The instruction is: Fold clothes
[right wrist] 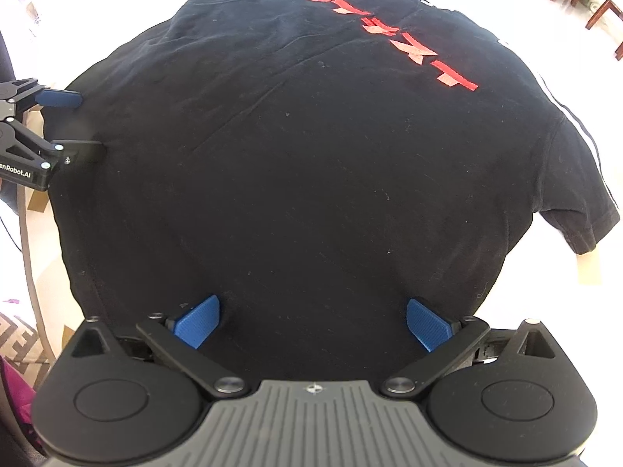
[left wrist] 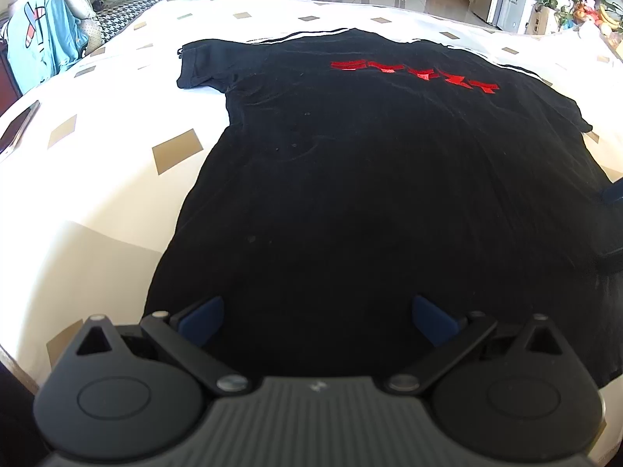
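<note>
Your black T-shirt [left wrist: 350, 194] lies spread flat on the white tabletop [left wrist: 97, 202], red lettering [left wrist: 416, 74] across the chest and white stripes along the shoulders. Your left gripper [left wrist: 317, 321] and right gripper [right wrist: 311, 321] both hang over its hem, fingers spread wide, gripping nothing. Only your left view shows the phone [left wrist: 17, 126] near the tabletop's edge.

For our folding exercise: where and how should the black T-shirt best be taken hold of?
Probably grip the black T-shirt at its near hem, coming down from above with the open left gripper and right gripper. It lies flat, so only its edges offer a pinchable fold.
</note>
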`<state>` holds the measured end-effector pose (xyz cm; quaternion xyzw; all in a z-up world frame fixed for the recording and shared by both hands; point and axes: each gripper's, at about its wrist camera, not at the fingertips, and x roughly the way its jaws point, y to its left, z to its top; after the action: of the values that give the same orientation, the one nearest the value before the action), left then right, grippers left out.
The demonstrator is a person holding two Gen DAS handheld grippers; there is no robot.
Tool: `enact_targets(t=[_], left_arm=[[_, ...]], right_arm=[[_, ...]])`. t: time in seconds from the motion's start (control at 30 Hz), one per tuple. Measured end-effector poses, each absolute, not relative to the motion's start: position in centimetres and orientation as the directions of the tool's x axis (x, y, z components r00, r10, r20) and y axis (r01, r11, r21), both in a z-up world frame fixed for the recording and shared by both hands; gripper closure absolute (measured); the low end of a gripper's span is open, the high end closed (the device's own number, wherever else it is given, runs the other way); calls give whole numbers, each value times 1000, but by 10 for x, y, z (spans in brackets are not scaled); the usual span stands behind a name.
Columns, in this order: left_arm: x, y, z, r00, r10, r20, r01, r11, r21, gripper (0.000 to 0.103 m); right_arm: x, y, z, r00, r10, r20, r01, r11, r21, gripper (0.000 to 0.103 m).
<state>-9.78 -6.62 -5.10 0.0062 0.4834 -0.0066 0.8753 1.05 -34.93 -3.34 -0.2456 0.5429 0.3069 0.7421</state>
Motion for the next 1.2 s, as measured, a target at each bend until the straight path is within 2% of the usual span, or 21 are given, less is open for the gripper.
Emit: enact_targets(t=[0.37,0.63,0.9,1.2], left_arm=[[-85,-70,-39,511,-10,-860,31,1000,6,0],[-54,-106,-30,528,-74,-846,161,987,14,0],[-43,-149,-44,512,-124,-850,297,954,40,0],[-45,-130,-50,538,-142,-831,266,964,8,0]], right_arm=[[8,-353,-33,224,188,-956,-719,694,-32,1],[8,-353,-35,228,204,-952,-729,684,-28,0],[7,-352,-35,227,209,-951,-736,677,-27,0],[6,-352,-34,229,212,-950,-737,676,-27,0]])
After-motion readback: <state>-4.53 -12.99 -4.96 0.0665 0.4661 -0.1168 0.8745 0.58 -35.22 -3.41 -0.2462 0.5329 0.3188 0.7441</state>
